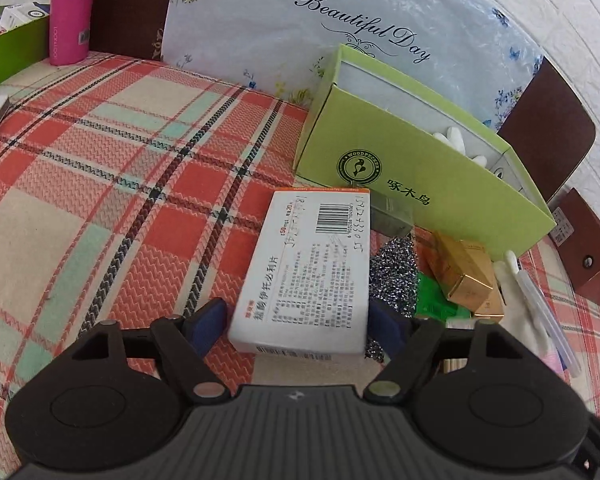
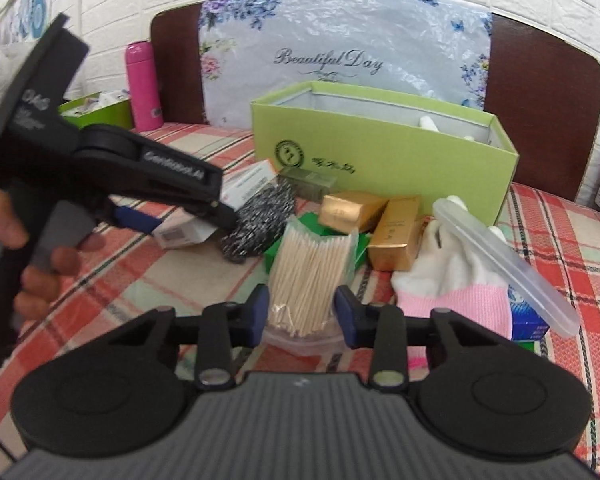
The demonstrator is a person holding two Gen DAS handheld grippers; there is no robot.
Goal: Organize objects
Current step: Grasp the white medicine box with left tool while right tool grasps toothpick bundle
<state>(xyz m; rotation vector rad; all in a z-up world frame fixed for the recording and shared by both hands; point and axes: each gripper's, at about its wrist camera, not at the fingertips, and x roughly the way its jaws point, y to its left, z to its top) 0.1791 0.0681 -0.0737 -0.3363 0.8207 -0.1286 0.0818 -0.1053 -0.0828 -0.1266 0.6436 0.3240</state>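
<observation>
1. fingers of the left gripper (image 1: 296, 326) straddle the white medicine box (image 1: 308, 276), one pad touching.
2. right gripper (image 2: 302, 314) narrowly flanks the cotton swab pack (image 2: 310, 276), mid-bed.
3. green box (image 2: 384, 152) stands near the headboard.

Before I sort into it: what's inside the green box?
Inside the green box only white fingers of a glove show near one end. Its front wall hides the bottom, so anything else there is unseen.

Woven plaid cloth (image 1: 120, 168), matt cardboard box (image 1: 400, 168), glittery metal scourer (image 2: 260, 216), glossy gold cartons (image 2: 396, 232), wooden sticks (image 2: 308, 272).
</observation>
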